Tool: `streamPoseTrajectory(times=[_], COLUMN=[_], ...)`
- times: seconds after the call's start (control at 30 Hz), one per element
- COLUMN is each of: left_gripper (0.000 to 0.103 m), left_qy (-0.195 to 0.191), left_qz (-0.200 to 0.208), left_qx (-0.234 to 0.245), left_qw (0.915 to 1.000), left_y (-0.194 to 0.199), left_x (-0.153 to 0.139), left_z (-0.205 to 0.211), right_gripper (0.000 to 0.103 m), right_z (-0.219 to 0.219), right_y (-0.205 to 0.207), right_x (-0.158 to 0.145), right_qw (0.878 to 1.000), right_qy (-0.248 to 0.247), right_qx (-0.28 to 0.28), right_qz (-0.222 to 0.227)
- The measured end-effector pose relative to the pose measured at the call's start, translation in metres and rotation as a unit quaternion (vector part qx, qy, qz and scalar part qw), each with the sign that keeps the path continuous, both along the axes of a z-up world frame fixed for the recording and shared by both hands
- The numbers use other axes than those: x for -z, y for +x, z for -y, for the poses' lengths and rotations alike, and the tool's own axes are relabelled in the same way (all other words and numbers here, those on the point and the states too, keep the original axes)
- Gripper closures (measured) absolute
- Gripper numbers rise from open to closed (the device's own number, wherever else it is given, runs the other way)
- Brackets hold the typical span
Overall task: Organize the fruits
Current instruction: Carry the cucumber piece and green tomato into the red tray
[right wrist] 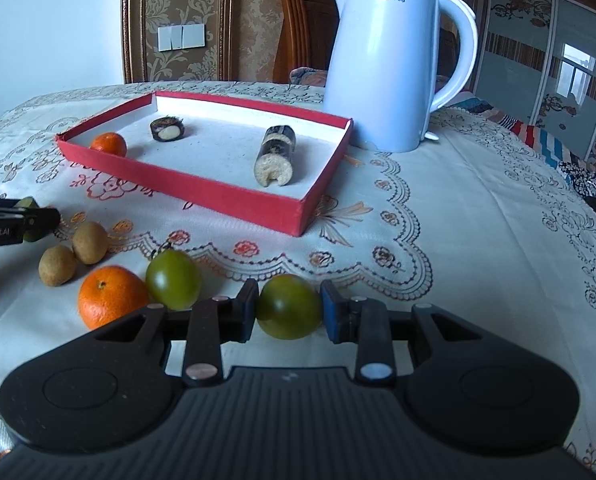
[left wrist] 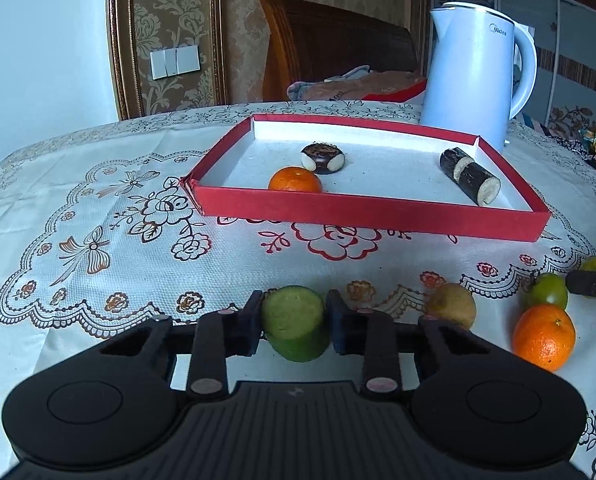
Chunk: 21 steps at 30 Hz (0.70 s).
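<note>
1. My left wrist camera sits just behind the left gripper (left wrist: 294, 326), close above the tabletop (left wrist: 98, 280), angled down and facing the red tray (left wrist: 369, 216) and white kettle (left wrist: 473, 76).
2. My right wrist camera rides behind the right gripper (right wrist: 288, 308), equally low and near, looking at the same tray (right wrist: 202, 196) from further right.
3. Both views share the tray, the kettle (right wrist: 381, 64), the loose orange (left wrist: 543, 336) (right wrist: 112, 296) and the far wall.

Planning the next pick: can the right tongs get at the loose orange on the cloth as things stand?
Probably not yet. The right tongs are shut on a green tomato, so they are occupied. The orange itself lies uncovered to their left, though a second green tomato touches it.
</note>
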<state>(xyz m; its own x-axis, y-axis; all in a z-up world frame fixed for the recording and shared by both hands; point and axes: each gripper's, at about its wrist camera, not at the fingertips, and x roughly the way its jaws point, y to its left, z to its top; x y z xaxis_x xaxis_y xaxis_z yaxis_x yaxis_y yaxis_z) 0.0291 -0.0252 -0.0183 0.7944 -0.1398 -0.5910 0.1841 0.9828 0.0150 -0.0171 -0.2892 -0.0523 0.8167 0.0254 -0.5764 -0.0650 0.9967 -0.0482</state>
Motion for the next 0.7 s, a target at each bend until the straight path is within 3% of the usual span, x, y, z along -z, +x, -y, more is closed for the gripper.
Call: streamPoseTrajectory(times=[0.4, 0.7], left_gripper=[0.073, 0.073], left_qy=[0.022, -0.005], left_qz=[0.039, 0.055], left_qx=[-0.001, -0.008], left_qw=[0.999, 0.9984], left_y=[0.001, 0.039], left_x=[-0.017, -0.04], left_z=[0.012, 0.027], right_gripper=[0.072, 0.072], right_z=[-0.008, -0.014], right_y=[0.027, 0.069], right_x=[-0.033, -0.034], right_qw=[0.998, 0.998], right_qy=[0.003, 0.038], right_qx=[0.007, 0.028], right_qz=[0.056, 0.052])
